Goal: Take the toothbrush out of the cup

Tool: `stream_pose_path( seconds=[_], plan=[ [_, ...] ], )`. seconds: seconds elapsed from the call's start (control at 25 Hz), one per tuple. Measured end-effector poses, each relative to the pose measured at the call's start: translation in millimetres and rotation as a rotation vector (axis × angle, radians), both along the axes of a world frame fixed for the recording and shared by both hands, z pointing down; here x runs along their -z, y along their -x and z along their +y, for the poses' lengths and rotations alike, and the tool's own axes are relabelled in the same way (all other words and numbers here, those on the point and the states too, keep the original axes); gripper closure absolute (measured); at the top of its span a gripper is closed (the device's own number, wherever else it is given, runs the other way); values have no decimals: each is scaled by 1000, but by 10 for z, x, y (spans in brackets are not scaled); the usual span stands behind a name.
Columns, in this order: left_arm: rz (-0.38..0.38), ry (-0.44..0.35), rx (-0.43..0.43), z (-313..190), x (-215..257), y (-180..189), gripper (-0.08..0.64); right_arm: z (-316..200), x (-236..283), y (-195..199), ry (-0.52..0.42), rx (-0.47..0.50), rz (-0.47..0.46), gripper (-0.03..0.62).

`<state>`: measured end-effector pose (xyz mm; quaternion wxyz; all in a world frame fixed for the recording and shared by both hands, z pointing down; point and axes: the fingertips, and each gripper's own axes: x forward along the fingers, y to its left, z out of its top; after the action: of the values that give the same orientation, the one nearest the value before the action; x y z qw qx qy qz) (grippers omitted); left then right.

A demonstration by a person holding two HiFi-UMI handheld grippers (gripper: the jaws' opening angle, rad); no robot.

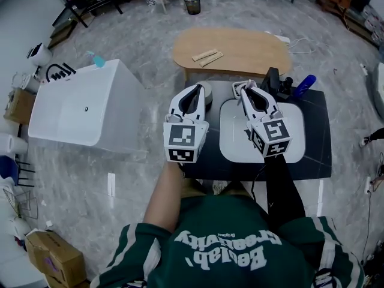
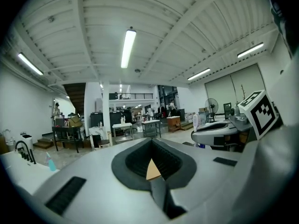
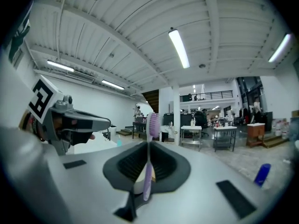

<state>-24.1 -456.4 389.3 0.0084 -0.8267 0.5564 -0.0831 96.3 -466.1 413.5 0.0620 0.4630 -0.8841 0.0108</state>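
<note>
Already clear of any cup, the purple toothbrush stands upright in the closed jaws of the right gripper, with its bristle head above the pads and its handle tail hanging below, well above the dark bench. The left gripper hangs just beside it at the same level, its 2 jaws shut on nothing. Any set-down looks a job for the right hand alone, tipping the brush's long axis down toward the white mat beneath it.
</note>
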Motion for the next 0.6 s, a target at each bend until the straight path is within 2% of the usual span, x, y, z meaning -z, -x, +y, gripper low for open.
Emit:
stream_pose_path(
  seconds=[0.2,0.6],
  plan=[
    [14,-33,-22,61,141,-132,560,125,154,-204,-47,-40,-11,569],
    [44,-49,-91,127,212,-480,560,266,266,-560,-75,-116,-9,569]
  ],
)
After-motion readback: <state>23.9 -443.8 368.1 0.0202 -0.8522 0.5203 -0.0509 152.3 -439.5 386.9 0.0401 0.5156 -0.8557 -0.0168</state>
